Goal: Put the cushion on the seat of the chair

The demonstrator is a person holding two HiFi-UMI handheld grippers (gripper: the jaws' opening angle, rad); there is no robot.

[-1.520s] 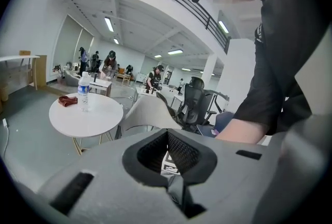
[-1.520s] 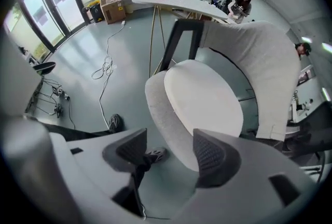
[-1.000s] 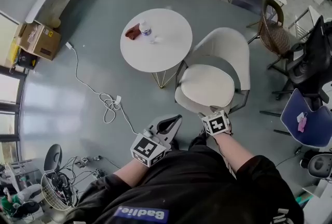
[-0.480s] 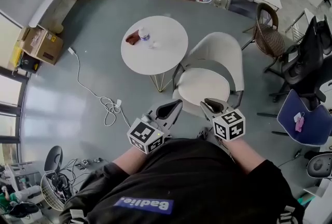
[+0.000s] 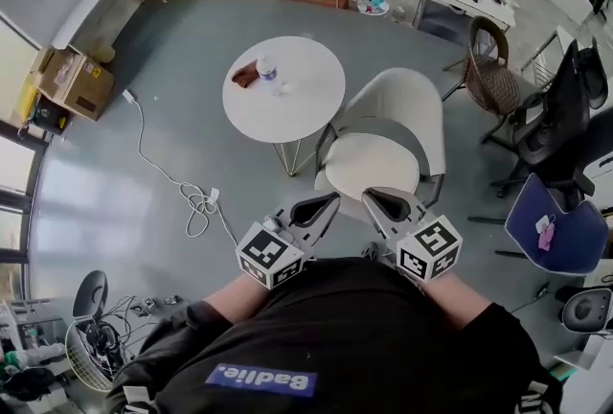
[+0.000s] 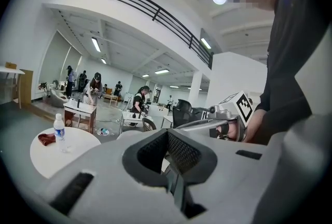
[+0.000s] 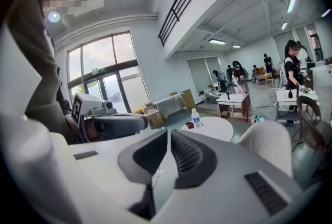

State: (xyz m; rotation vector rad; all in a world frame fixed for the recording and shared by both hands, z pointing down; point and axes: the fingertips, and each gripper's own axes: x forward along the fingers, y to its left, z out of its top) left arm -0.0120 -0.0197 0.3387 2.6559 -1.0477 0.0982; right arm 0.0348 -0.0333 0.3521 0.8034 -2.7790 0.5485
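Cream cushion [image 5: 372, 165] flat on seat of chair [image 5: 412, 101], just beyond both grippers, clear of all fingers. Fingers of left gripper [image 5: 329, 200] pressed together, empty; those of right gripper [image 5: 370, 197] just closed, nothing between.

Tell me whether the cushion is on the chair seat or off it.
On it: the cushion lies flat on the seat of the chair, before its backrest.

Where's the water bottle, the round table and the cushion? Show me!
water bottle [image 5: 267, 70]: head view, on the bottle's body.
round table [image 5: 299, 112]: head view, on a bare part of its white top.
cushion [image 5: 372, 167]: head view, on the middle of its pale top.
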